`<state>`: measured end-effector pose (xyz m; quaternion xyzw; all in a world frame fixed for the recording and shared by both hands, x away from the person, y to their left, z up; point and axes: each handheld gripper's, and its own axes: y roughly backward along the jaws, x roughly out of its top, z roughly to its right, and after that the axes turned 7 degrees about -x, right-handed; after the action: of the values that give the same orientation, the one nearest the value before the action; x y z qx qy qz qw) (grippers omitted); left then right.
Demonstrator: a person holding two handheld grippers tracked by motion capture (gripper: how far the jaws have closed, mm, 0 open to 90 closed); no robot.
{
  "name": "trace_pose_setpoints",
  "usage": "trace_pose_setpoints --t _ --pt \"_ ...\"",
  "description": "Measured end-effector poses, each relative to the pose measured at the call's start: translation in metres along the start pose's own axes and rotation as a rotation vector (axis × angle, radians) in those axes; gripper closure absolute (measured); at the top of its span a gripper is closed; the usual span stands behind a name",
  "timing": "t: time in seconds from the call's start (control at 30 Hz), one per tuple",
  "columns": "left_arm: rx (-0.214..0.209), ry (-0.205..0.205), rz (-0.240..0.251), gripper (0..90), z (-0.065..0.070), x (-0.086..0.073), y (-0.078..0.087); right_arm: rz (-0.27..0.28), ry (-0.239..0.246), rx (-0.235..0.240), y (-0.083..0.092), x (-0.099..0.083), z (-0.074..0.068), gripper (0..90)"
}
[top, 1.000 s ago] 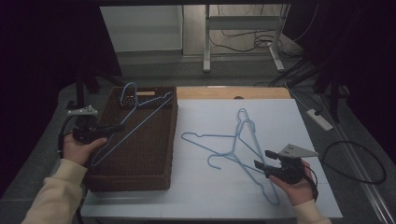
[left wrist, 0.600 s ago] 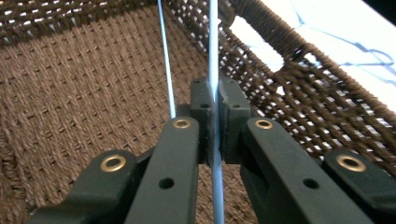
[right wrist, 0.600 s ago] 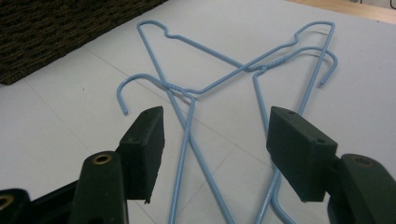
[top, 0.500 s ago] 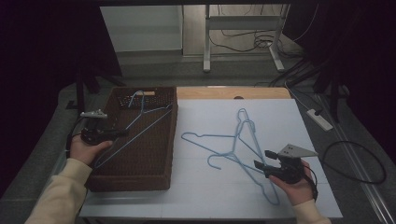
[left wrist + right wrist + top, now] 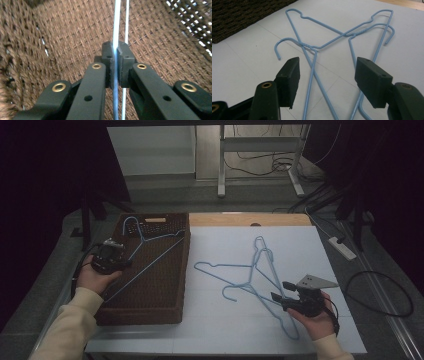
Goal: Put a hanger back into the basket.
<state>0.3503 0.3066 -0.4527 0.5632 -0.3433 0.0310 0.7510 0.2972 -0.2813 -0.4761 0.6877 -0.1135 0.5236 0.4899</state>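
Hangers of thin blue wire are my job: one hanger (image 5: 145, 252) lies in the wicker basket (image 5: 150, 310) at nine o'clock, my left gripper (image 5: 115, 61) clenched on its rod. Two more hangers (image 5: 332, 42) cross on the white table (image 5: 220, 330) at four o'clock, my right gripper (image 5: 327, 82) spread wide above them. Light, springy and slick, I judge; best pinched mid-rod.

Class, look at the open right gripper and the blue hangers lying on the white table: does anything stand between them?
Nothing visible does. The right gripper is open just above the crossed hangers on the white table, with bare wire directly ahead of its jaws.
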Motion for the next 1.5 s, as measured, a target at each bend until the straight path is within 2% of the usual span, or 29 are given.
trace_pose_setpoints --t 0.17,0.27,0.33,0.4,0.47,0.53,0.67,0.73,0.8,0.9,1.03,1.3,1.37,1.5 --pt "0.052 -0.02 -0.036 84.5 0.003 0.001 -0.006 0.003 0.002 -0.002 0.001 0.0 0.0 37.8" --pt "0.053 -0.009 -0.033 84.0 0.001 0.001 -0.008 0.006 -0.004 -0.003 0.001 0.0 0.001 37.8" --pt "0.062 -0.005 -0.026 74.0 0.001 0.001 -0.007 0.005 -0.003 -0.003 0.001 0.0 0.001 37.8" --pt "0.071 -0.009 0.004 57.7 0.003 0.0 -0.002 0.006 -0.003 -0.003 0.001 0.0 0.001 37.8" --pt "0.058 0.002 0.047 51.6 0.005 -0.002 0.007 0.006 -0.003 -0.003 0.001 0.0 0.001 37.8" --pt "0.047 -0.008 0.081 44.9 0.008 -0.004 0.017 0.007 -0.003 -0.002 0.001 0.0 0.001 37.8" --pt "0.003 -0.024 0.156 37.5 0.017 -0.01 0.035 0.007 -0.003 -0.002 0.001 0.0 0.001 37.8" --pt "-0.032 -0.033 0.198 37.1 0.022 -0.013 0.043 0.008 -0.004 -0.002 0.002 0.0 0.0 37.8" --pt "-0.048 -0.045 0.234 36.1 0.027 -0.015 0.049 0.01 -0.006 -0.003 0.002 0.001 0.0 37.7" --pt "-0.084 -0.074 0.299 35.2 0.04 -0.021 0.058 0.009 -0.007 0.001 0.002 0.001 0.0 37.6" --pt "-0.115 -0.109 0.36 35.2 0.056 -0.027 0.067 0.007 -0.007 0.008 0.002 0.001 0.001 37.4" --pt "-0.188 -0.194 0.422 35.1 0.098 -0.033 0.074 0.01 -0.008 0.015 0.003 0.002 0.005 37.0" --pt "-0.203 -0.204 0.426 34.9 0.105 -0.034 0.072 0.007 -0.005 0.017 0.003 0.002 0.006 36.9" --pt "-0.242 -0.196 0.433 34.9 0.116 -0.034 0.066 0.008 -0.008 0.022 0.002 0.003 0.007 36.9"
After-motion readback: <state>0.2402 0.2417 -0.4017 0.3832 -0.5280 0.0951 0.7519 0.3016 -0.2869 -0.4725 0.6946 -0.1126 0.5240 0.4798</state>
